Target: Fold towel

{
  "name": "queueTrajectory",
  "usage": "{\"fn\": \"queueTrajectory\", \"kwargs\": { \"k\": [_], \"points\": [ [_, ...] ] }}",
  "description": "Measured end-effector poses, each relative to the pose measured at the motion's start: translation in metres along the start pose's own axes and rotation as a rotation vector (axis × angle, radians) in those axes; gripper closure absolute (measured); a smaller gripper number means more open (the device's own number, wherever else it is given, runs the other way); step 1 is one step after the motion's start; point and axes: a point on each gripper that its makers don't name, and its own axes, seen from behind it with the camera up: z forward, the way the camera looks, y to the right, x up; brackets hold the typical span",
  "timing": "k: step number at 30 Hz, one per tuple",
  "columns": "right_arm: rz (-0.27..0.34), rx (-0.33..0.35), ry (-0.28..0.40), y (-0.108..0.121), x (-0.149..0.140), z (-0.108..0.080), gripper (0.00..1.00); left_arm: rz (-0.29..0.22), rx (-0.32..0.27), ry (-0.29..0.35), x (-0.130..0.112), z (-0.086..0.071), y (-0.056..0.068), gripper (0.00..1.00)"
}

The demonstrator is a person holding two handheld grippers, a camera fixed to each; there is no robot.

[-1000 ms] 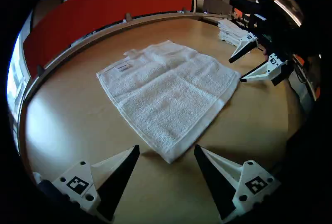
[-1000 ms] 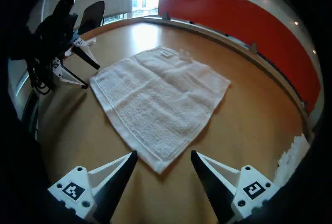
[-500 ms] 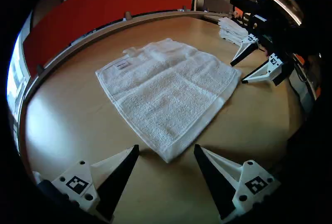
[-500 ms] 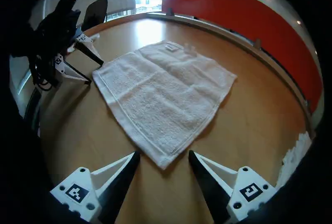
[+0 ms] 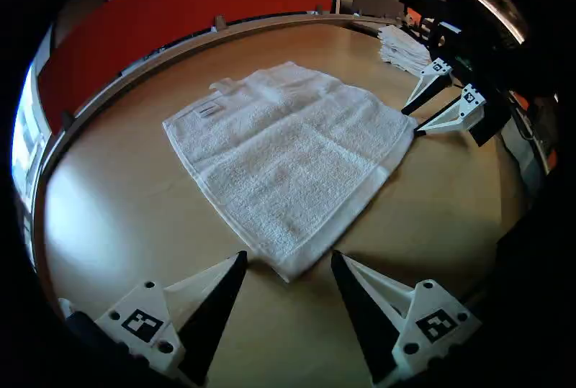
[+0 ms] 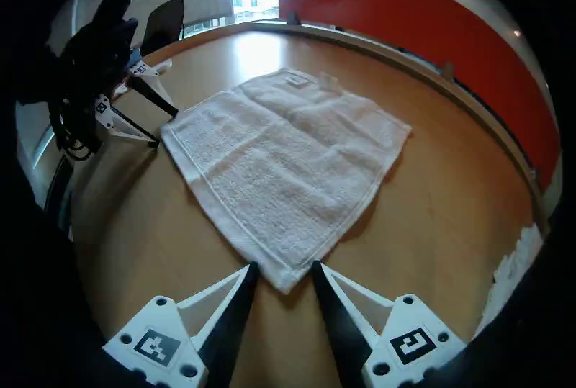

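On the wooden surface (image 5: 108,194) a white towel (image 5: 288,150) is laid flat, one corner held between the spread left tongs (image 5: 288,255) and the neighbouring corner between the right tongs (image 6: 284,264), set narrower but not seen pinching.

The left gripper (image 5: 287,255) points forward and slightly downward, held low. Its jaws stand open with a wide gap, the two fingers converging toward their tips. The right gripper (image 6: 283,267) takes the same low, forward-pointing pose. Its jaws are also open, but the gap at the tips is clearly narrower. Each unit appears in the other's view, farther off and angled inward. The hands holding them are too dark to make out.
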Motion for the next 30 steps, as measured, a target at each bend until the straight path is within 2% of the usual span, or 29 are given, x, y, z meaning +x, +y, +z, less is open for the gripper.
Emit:
{"fn": "queueTrajectory", "kwargs": {
  "k": [5,11,13,19,25,30],
  "points": [
    [-0.001,0.001,0.000,-0.0009,0.0006,0.0003,0.47,0.001,-0.001,-0.005,0.0007,0.0005,0.0025,0.26],
    [0.000,0.005,-0.003,0.0001,0.0016,0.0012,0.63,-0.015,0.013,-0.011,0.0020,0.0018,0.0004,0.71],
    [-0.003,0.010,-0.005,-0.0005,0.0020,0.0014,0.71,-0.024,0.017,-0.012,0.0029,0.0022,-0.0006,0.77],
    [-0.025,0.023,-0.008,-0.0055,0.0035,0.0017,0.86,-0.041,0.019,-0.011,0.0036,0.0026,-0.0020,0.82],
    [-0.017,0.026,-0.006,-0.0076,0.0056,0.0012,0.88,-0.035,0.030,-0.007,0.0040,0.0030,-0.0015,0.88],
    [-0.004,0.023,0.001,-0.0059,0.0087,-0.0019,0.88,-0.041,0.030,-0.009,0.0054,0.0011,0.0009,0.89]
  ]
}}
